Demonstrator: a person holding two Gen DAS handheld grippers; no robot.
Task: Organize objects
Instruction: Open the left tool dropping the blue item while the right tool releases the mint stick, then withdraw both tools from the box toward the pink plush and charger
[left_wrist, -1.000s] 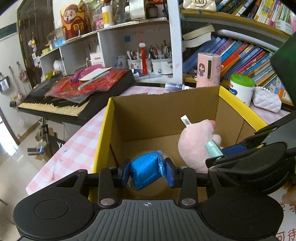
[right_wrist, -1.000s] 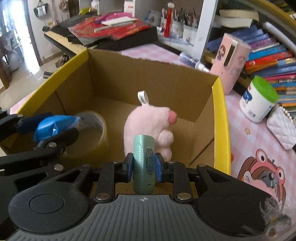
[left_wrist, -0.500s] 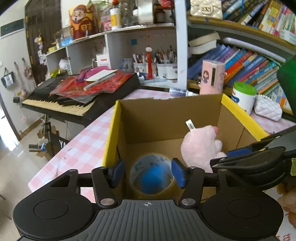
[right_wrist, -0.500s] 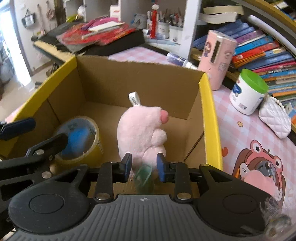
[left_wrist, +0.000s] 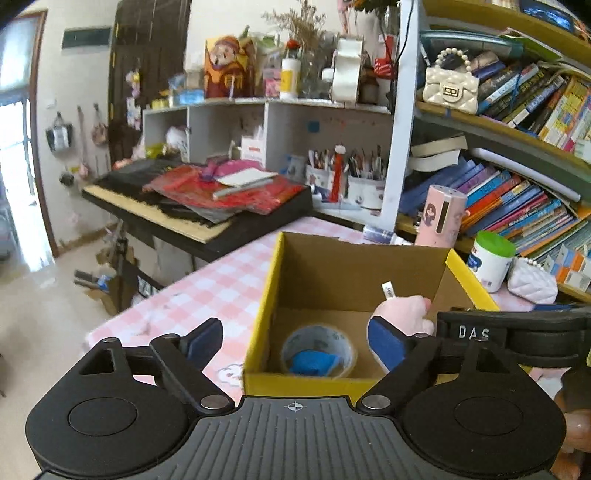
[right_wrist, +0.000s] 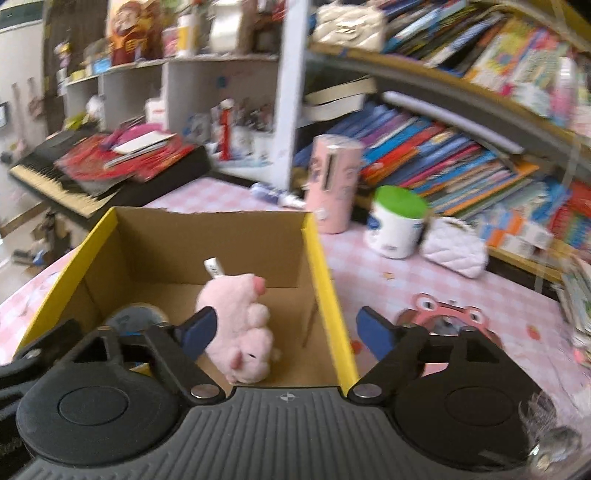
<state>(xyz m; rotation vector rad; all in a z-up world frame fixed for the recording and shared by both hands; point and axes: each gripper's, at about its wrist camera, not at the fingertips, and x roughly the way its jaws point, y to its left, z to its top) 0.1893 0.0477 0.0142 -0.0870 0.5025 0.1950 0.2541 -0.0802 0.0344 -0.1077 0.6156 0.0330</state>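
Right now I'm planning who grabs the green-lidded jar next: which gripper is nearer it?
Right. The right gripper, jaws opening and empty, straddles the box's jar-side wall; the green-lidded jar stands beyond. The left gripper hangs over the box's far half.

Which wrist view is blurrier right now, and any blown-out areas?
Right wrist view: motion blur smears the books and shelves; the cardboard box is soft. Left wrist view: sharper; doorway at left is overexposed; fisheye bends the shelf edges.
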